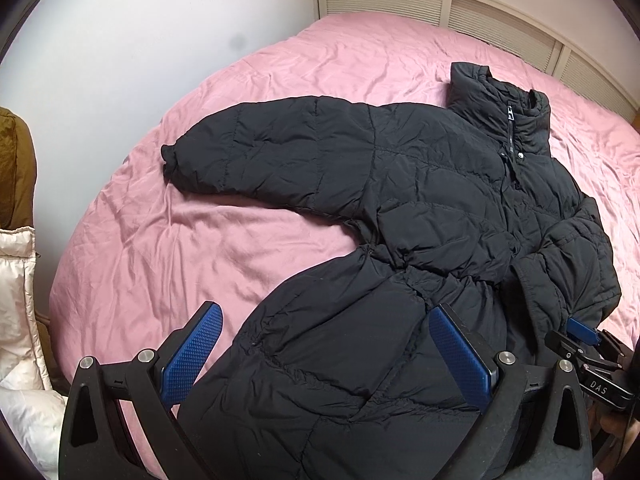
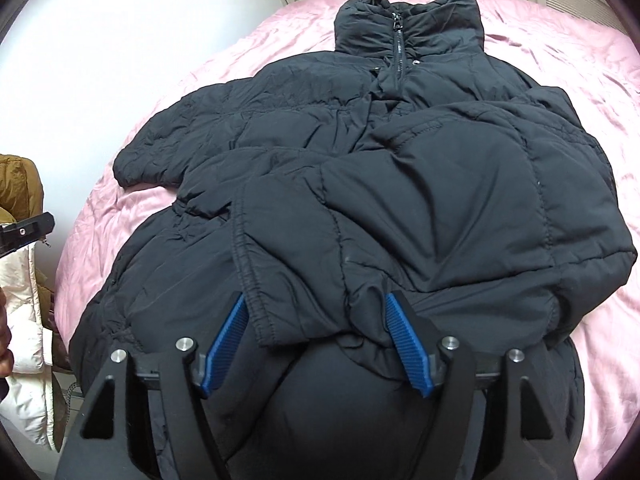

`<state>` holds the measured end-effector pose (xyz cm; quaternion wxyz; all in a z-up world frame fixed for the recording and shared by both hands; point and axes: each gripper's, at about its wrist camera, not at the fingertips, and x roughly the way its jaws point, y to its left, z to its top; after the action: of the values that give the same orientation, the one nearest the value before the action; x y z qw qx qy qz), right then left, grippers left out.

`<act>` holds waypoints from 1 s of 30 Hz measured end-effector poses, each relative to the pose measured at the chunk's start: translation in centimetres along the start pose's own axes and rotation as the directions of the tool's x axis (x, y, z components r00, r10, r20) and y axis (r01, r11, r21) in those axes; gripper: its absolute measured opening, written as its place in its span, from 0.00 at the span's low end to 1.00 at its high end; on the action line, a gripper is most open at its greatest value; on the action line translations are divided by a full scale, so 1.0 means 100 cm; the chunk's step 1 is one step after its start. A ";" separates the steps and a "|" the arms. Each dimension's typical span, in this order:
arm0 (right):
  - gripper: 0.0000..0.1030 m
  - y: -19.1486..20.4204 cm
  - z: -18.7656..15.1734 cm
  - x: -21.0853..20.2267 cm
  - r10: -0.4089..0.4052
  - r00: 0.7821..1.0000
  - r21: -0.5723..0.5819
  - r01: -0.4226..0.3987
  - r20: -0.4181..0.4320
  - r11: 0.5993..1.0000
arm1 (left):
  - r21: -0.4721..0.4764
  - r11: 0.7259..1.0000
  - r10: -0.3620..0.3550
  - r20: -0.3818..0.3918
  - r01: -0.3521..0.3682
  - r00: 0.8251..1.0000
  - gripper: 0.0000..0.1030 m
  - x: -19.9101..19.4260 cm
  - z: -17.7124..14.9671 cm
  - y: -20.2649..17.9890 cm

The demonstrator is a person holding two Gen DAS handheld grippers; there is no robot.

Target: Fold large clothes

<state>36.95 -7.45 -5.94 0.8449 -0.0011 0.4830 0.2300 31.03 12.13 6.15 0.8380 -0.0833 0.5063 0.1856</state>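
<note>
A black puffer jacket (image 1: 400, 208) lies front-up on the pink bed (image 1: 168, 240), collar toward the headboard. Its left sleeve (image 1: 256, 152) stretches out to the left. Its right sleeve (image 2: 440, 208) is folded across the body. My left gripper (image 1: 324, 320) is open and hovers over the jacket's lower hem. My right gripper (image 2: 316, 312) has its jaws apart around the cuff (image 2: 304, 312) of the folded sleeve; it also shows in the left wrist view (image 1: 580, 330). The cuff lies between the blue pads (image 2: 408, 344) without being pinched.
A white wall (image 1: 140, 40) runs along the bed's left side. A slatted headboard (image 1: 460, 8) stands at the back. A brown jacket (image 1: 16, 168) and a cream one (image 1: 20, 300) sit at the left edge.
</note>
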 end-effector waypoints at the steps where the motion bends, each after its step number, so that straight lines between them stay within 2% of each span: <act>1: 0.69 0.002 -0.001 -0.002 0.018 1.000 -0.007 -0.018 -0.008 1.000 | -0.001 1.000 -0.007 -0.003 0.007 1.000 0.99 0.001 0.000 -0.005; 5: 0.69 0.013 -0.008 -0.013 0.075 0.996 -0.078 -0.078 -0.041 0.994 | 0.011 1.000 -0.026 -0.004 0.026 1.000 0.99 0.001 0.001 -0.026; 8: 0.69 0.001 -0.010 -0.032 0.074 0.997 -0.079 -0.075 -0.012 0.994 | 0.016 0.999 -0.049 -0.001 0.049 0.999 0.99 0.002 0.004 -0.044; 13: 0.69 -0.059 0.003 -0.070 -0.048 0.997 -0.027 0.050 0.065 0.998 | 0.061 0.994 -0.088 0.000 0.087 0.996 0.99 0.008 0.014 -0.087; 17: 0.69 -0.111 0.022 -0.083 -0.142 0.986 0.020 0.141 0.082 0.990 | 0.082 0.988 -0.131 -0.012 0.132 0.991 0.99 0.018 0.022 -0.125; 21: 0.69 -0.145 0.037 -0.075 -0.167 0.984 0.033 0.165 0.064 0.986 | 0.091 0.980 -0.176 -0.040 0.179 0.983 0.99 0.036 0.024 -0.167; 24: 0.69 -0.159 0.040 -0.057 -0.154 0.988 0.042 0.153 0.028 0.987 | 0.133 0.974 -0.177 -0.048 0.182 0.983 0.99 0.052 0.021 -0.198; 27: 0.69 -0.163 0.040 -0.034 -0.163 0.987 0.022 0.163 -0.005 0.986 | 0.190 0.971 -0.142 -0.038 0.146 0.989 0.99 0.079 0.019 -0.219; 30: 0.69 -0.165 0.037 -0.013 -0.171 0.985 0.019 0.171 -0.023 0.985 | 0.197 0.973 -0.108 -0.077 0.121 0.991 0.99 0.119 0.017 -0.222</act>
<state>45.81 -21.83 -6.58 0.8563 -0.0362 0.4925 0.1515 46.15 -4.95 -4.59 0.8342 -0.0335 0.5443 0.0821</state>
